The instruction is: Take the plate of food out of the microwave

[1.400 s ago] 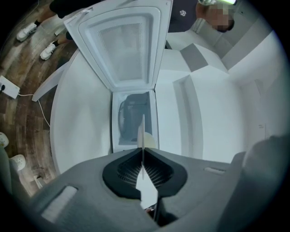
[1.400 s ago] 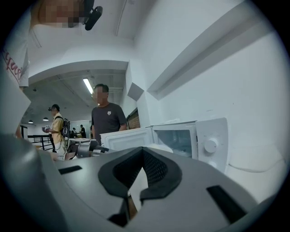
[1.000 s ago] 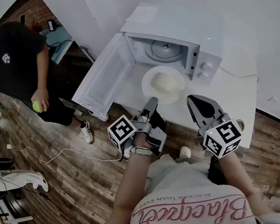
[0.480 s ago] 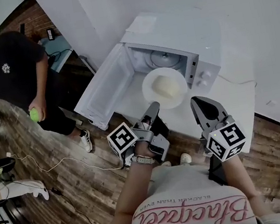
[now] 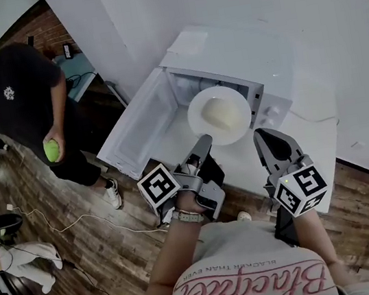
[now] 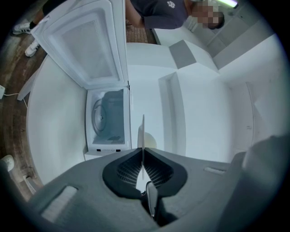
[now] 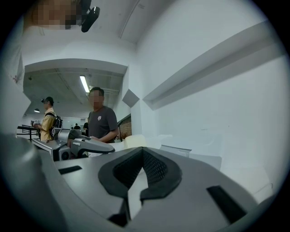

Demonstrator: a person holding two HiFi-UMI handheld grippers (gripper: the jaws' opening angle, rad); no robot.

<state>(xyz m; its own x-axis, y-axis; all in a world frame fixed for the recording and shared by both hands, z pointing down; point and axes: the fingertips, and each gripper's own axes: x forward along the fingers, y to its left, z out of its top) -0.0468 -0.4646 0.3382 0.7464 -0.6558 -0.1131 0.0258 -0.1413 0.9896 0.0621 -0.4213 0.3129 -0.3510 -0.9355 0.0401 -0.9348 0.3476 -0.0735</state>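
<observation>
Your left gripper (image 5: 203,142) pinches the rim of the round white plate (image 5: 219,115) of pale food, holding it just in front of the open white microwave (image 5: 238,48). Your right gripper (image 5: 266,138) is pressed together, empty.

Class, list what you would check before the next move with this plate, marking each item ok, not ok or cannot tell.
1. Left gripper shut on plate rim: ok.
2. Plate outside microwave: ok, only the turntable inside.
3. Food in the plate's middle: ok.
4. Right gripper empty: ok, shut on nothing.
5. Door wide open: ok.
6. Plate level: cannot tell.
</observation>
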